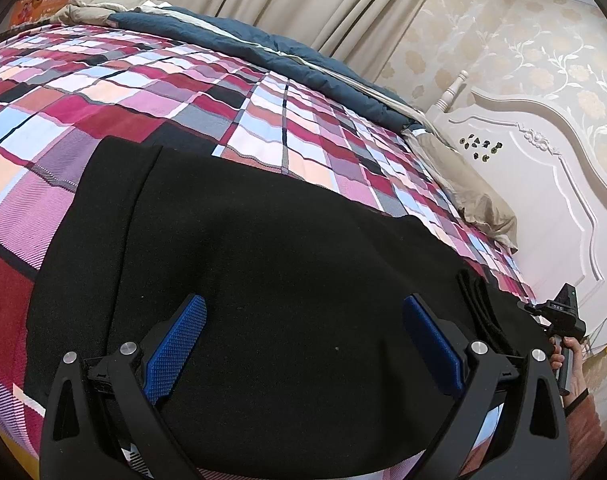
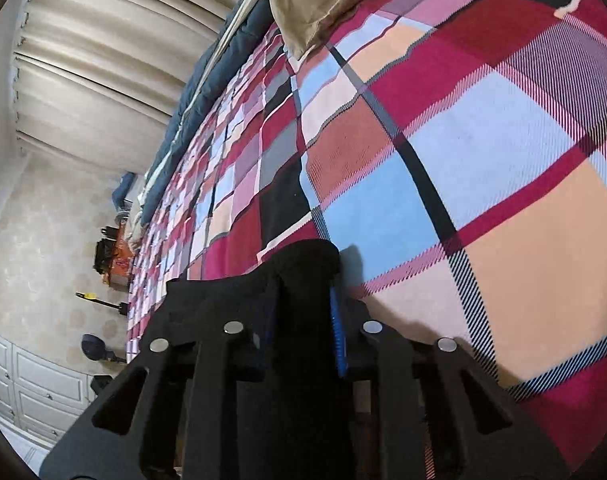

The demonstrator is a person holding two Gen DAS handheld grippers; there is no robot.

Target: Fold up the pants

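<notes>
pants [image 1: 263, 280]: black, spread flat on plaid bedsheet [image 1: 163, 92] | left gripper [image 1: 303, 328]: fingers spread wide above pants, grasping nothing | right gripper [image 2: 303, 320]: fingers clamped on black pants fabric [image 2: 303, 272] at bed edge

Soft, even indoor light fills both my fisheye views, with no glare. The black pants [image 1: 263, 280] swallow nearly all detail, reading as a flat dark mass against the bright plaid bedspread [image 1: 143, 92]. Just beside my right gripper [image 2: 303, 312], a faint shadow falls on the bedspread. Straight lines bow strongly toward the dark, vignetted corners. Focus is sharp throughout.
</notes>
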